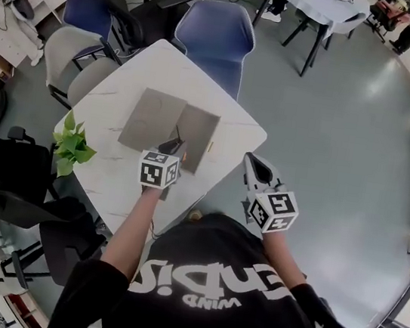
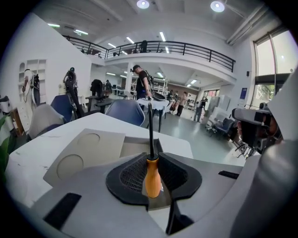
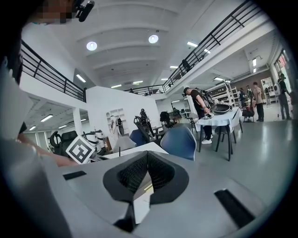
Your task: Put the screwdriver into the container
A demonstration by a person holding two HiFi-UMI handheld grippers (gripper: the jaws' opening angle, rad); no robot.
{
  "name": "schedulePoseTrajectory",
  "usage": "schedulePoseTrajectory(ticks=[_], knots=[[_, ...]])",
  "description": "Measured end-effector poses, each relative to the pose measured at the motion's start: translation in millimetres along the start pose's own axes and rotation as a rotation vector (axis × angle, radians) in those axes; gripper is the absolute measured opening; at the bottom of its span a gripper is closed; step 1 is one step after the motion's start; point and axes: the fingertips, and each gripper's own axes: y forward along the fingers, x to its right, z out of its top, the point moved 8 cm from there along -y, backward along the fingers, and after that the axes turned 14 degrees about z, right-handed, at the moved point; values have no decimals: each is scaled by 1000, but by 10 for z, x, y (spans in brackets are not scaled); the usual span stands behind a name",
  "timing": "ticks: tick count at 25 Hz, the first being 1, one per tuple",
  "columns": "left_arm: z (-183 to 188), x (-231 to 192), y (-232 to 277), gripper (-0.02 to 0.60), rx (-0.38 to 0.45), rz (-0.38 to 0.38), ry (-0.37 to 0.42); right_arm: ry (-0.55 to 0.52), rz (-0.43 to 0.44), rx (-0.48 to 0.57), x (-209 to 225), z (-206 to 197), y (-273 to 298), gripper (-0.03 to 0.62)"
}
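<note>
Step in hand: carry. The screwdriver (image 2: 152,179) is clenched by its orange handle in the left gripper (image 2: 152,157), with the shaft pointed ahead and up. It is held over the near part of the table (image 1: 165,69), just short of the container (image 2: 135,148) at mid-table. It has not yet been put in. The right gripper (image 3: 147,155) is held off the table's near right edge, jaws pressed together on nothing.

Next move, as judged: the left gripper is to be advanced over the open tray and tipped so the shaft is laid along the recess. The jaws are then to be released low. Shaft length against tray length should be watched.

Materials:
- Handle: smooth, glossy, bulbous plastic.
- Shaft: thin, dark, straight rod, likely metal.
- Container: matte grey, flat, rectangular and shallow.
- Lid (image 2: 84,151): folded open toward the table's left corner, with two round recesses pressed in.
- Table top: white, faintly veined, with rounded corners.
- Jaw pads: black and mesh-textured.
</note>
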Motion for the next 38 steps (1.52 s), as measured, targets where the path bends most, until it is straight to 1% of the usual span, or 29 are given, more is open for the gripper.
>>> schedulePoseTrajectory(ticks=[6,12,19,24,30,38], knots=[[-61,30,253,83,-85,-16,10,9,-16,-9,107,-25,-4,12],[-100,66,435,83,-127,-24,51,16,-41,-17,217,-26,-44,12],[-93,87,551,83,-140,-20,46,28,-62,-15,278,-26,-64,12],[-109,73,695,83,-160,-29,64,31,-66,-22,281,-51,-37,12],[-151,55,846,83,-183,-52,30,33,-84,-29,283,-68,-53,12],[-161,73,1052,84,-207,-67,36,30,-118,-39,299,-70,-96,12]])
